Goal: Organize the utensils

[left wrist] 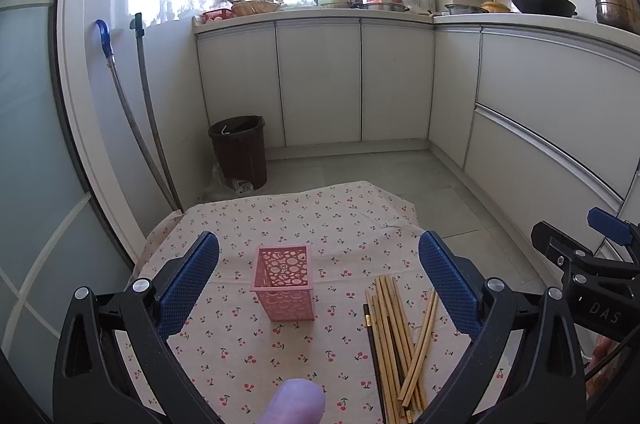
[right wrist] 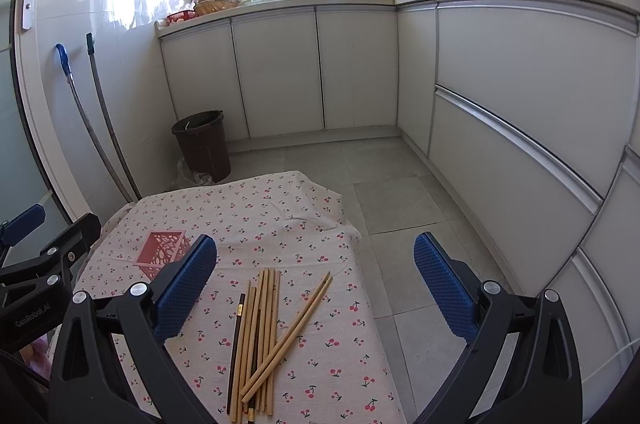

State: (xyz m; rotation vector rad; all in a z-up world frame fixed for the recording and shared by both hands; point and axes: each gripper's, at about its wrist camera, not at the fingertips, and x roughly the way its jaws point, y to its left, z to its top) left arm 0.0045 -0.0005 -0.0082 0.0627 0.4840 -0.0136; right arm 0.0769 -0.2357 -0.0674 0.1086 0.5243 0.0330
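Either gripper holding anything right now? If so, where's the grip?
Nothing held. Left gripper and right gripper are both open; chopsticks lie loose on the cloth.

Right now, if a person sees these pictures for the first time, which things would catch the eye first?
Probably the pink perforated holder, upright and empty on the cherry-print cloth. To its right lies a loose pile of wooden chopsticks with a dark one among them. Both the left gripper and the right gripper hang open above the cloth.

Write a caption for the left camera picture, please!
Open left gripper above a pink holder, chopsticks heaped beside it on cherry cloth.
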